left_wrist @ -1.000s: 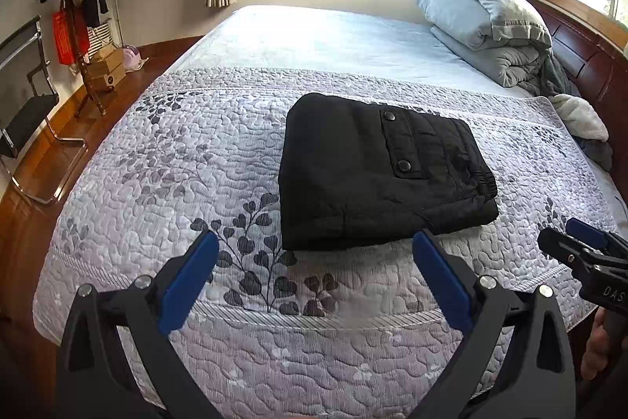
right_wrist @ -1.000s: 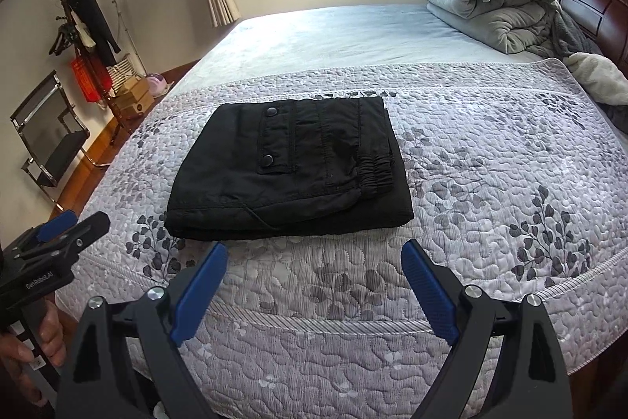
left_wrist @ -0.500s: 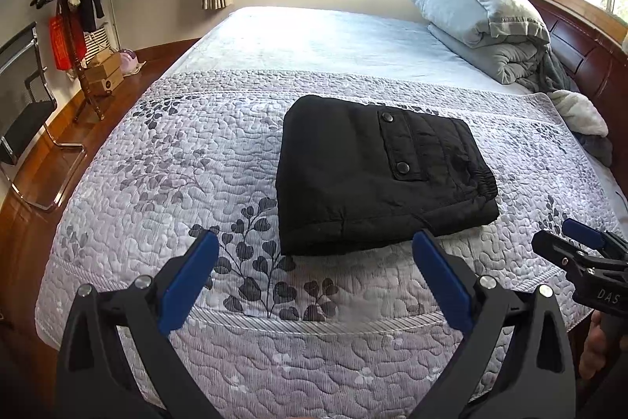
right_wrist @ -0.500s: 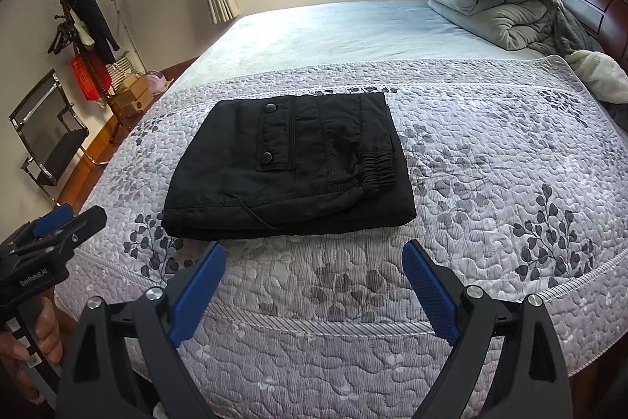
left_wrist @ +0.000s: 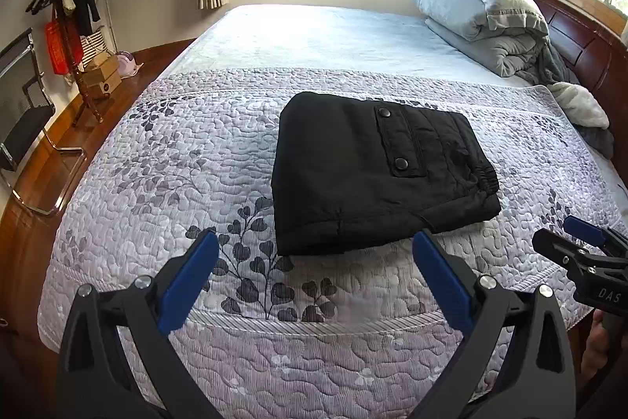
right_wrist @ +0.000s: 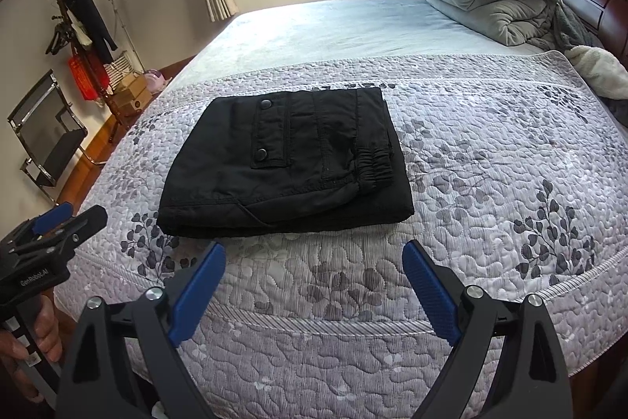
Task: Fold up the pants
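The black pants (left_wrist: pixel 376 171) lie folded into a compact rectangle on the bed's quilt (left_wrist: pixel 165 160), pocket snaps up. Both tongs, left (left_wrist: pixel 314 277) and right (right_wrist: pixel 314 281), hover at the near edge, spread apart and empty, clear of the pants.

Your folded pants (left_wrist: pixel 376 171) kept their lower layers tucked under the top panel, so how many folds lay beneath could not be told. At three o'clock in the left wrist view your right gripper (left_wrist: pixel 588 250) ran off the frame edge, and at nine o'clock in the right wrist view your left gripper (right_wrist: pixel 47 230) was cut the same way, its label print too small to read surely. The coat rack (right_wrist: pixel 84 38) at ten o'clock held items too small to identify, and the headboard (left_wrist: pixel 581 42) at two o'clock was clipped by the lens rim.
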`<act>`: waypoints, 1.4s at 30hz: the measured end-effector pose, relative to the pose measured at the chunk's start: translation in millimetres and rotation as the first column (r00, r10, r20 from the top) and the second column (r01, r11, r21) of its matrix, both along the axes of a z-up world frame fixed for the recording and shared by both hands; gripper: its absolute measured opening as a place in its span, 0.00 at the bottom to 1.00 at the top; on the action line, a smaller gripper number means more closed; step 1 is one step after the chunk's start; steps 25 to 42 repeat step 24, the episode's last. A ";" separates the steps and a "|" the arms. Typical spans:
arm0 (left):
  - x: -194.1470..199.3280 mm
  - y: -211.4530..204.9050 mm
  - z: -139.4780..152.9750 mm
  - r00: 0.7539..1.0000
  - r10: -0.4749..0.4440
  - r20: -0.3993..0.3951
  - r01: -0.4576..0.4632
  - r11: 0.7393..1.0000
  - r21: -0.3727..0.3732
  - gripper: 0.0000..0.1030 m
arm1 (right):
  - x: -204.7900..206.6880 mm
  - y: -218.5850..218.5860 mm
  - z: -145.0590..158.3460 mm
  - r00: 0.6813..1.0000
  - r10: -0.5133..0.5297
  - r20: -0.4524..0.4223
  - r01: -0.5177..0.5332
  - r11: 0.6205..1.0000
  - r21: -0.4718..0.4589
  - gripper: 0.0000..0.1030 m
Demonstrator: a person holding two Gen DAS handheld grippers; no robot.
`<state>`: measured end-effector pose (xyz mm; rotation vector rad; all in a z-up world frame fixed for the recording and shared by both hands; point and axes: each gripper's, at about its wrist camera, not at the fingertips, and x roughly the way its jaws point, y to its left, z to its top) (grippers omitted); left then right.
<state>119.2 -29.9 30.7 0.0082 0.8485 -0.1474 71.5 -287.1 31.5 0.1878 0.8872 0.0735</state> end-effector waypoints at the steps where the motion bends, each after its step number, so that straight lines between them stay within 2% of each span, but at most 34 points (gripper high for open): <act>1: 0.6 0.4 -0.3 1.000 -0.001 -0.003 0.001 1.000 -0.004 0.96 | 0.2 -0.2 -0.4 1.000 0.000 -0.002 0.000 1.000 0.001 0.90; 42: 2.4 -1.1 -3.6 1.000 -0.002 -0.013 0.002 1.000 -0.016 0.96 | 2.2 -4.3 -6.6 1.000 -0.017 -0.023 0.017 1.000 0.006 0.90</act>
